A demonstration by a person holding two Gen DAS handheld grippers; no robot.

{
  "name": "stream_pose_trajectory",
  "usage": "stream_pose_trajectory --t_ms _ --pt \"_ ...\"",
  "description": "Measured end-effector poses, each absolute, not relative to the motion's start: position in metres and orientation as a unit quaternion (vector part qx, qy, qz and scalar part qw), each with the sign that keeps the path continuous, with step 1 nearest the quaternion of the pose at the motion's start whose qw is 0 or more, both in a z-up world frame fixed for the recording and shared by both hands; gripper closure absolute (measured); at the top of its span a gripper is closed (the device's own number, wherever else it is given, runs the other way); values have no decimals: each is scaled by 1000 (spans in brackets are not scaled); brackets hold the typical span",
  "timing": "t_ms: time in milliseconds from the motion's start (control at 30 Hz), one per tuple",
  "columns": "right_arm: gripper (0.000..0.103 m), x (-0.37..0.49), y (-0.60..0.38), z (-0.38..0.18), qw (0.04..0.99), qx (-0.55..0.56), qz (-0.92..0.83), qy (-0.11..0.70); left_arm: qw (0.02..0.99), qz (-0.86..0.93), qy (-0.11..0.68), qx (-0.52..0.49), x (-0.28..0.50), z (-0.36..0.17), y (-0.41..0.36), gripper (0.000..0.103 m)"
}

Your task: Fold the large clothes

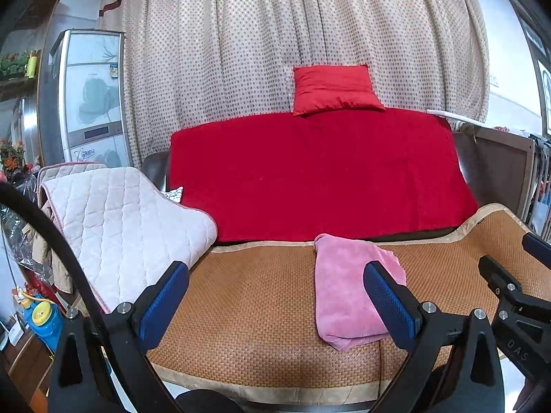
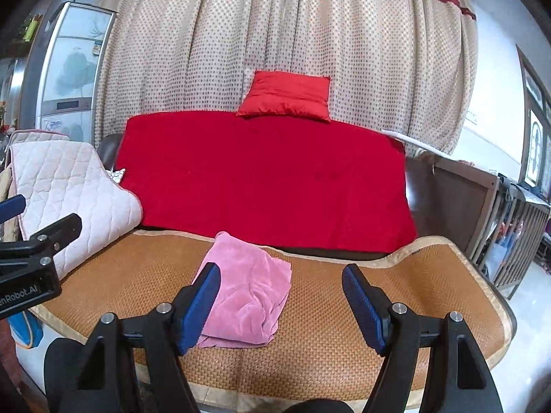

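Observation:
A pink garment (image 1: 347, 289) lies folded into a compact bundle on the woven mat (image 1: 255, 303) of the sofa seat. It also shows in the right wrist view (image 2: 248, 292). My left gripper (image 1: 275, 292) is open and empty, held back above the mat's front part, with the bundle behind its right finger. My right gripper (image 2: 280, 296) is open and empty, with the bundle behind its left finger (image 2: 203, 303). The right gripper's body shows at the right edge of the left wrist view (image 1: 516, 296).
A red blanket (image 2: 265, 179) covers the sofa back, with a red cushion (image 2: 287, 98) on top. A quilted white pad (image 1: 127, 227) drapes the left armrest. A dotted curtain (image 1: 275, 34) hangs behind. A cabinet (image 1: 89, 96) stands at left, a wooden crib (image 2: 516, 227) at right.

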State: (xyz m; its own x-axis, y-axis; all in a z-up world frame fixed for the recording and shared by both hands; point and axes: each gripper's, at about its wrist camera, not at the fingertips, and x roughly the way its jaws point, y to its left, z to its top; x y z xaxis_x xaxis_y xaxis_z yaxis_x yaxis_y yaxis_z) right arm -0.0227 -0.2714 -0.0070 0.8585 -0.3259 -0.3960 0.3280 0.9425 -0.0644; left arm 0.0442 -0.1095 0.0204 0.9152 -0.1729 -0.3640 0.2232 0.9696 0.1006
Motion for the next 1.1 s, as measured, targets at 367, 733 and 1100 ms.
stream_pose_trajectory --t_ms 367,733,1100 --pt "26 -32 -259 -1 967 -7 -174 188 980 -102 162 61 34 33 -100 2" --pt "26 -38 -259 6 967 -14 -185 173 981 -102 156 61 31 37 -99 2" --pt "26 -37 -262 3 967 -12 -186 176 979 -108 160 63 29 35 -103 2"
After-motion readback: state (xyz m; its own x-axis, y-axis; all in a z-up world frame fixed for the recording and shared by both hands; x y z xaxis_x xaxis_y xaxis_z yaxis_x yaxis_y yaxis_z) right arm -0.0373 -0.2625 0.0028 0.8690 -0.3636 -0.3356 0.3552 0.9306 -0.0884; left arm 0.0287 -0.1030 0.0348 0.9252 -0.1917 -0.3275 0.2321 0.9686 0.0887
